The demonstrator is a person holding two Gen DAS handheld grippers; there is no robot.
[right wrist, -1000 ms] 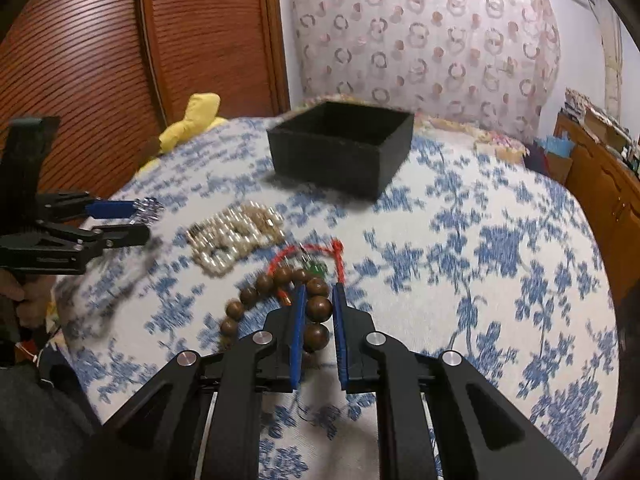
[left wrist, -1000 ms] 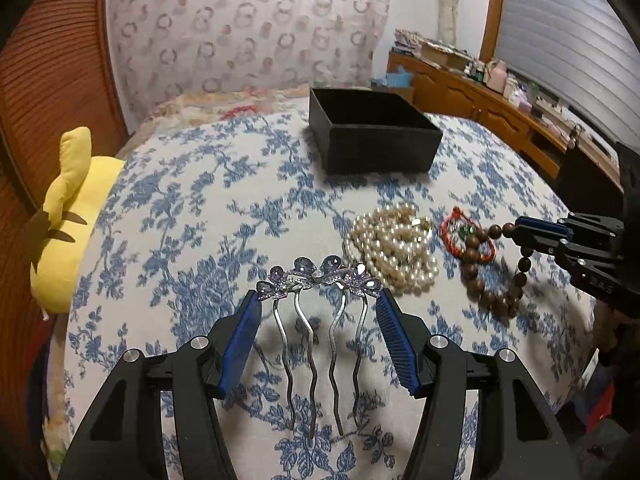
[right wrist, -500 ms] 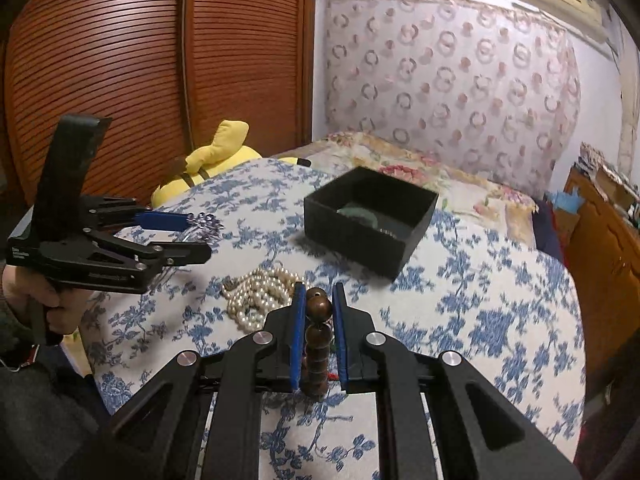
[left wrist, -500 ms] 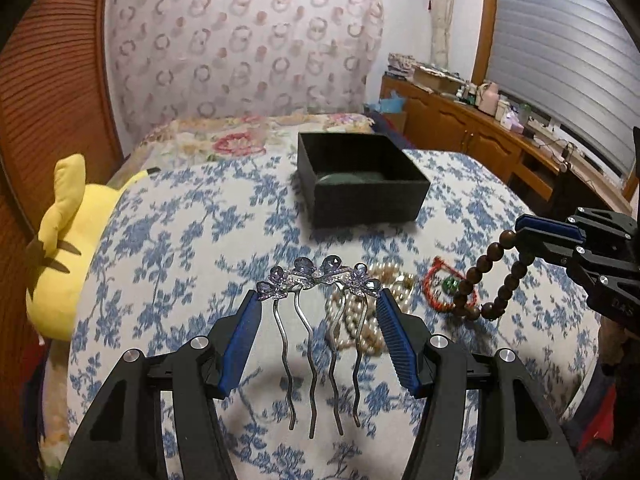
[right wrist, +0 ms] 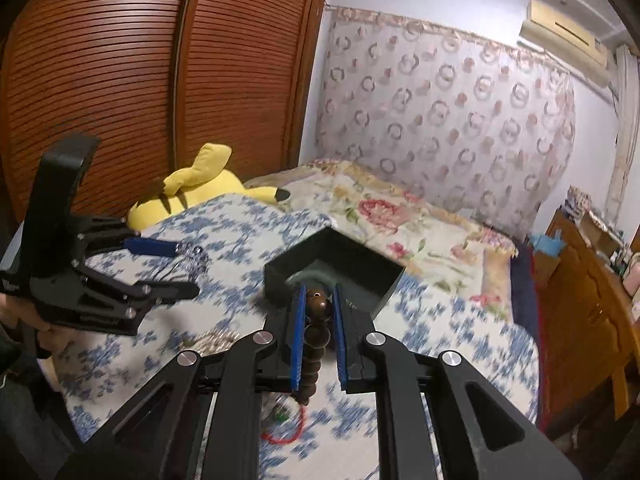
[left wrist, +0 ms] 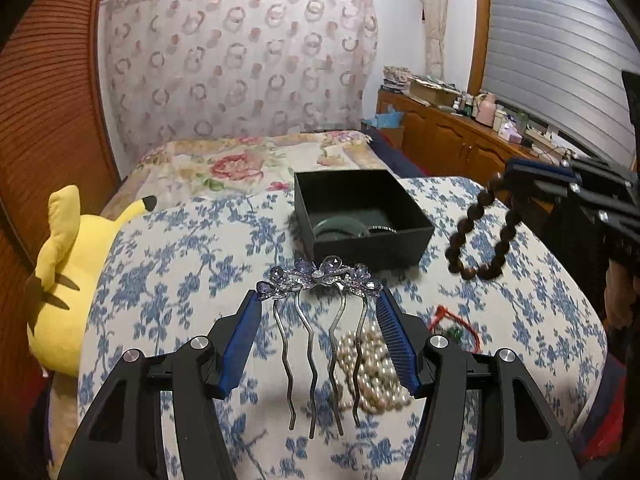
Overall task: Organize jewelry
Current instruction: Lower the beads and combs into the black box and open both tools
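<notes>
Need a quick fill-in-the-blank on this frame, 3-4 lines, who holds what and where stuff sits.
1. The left gripper holds a hair comb topped with ____ gems.
2. The right gripper is shut on a bracelet of brown ____ beads.
3. A green bangle lies inside the black ____.
4. On the bedspread, the pearls lie beside a ____ cord bracelet.

Missing words: purple; wooden; box; red
</notes>
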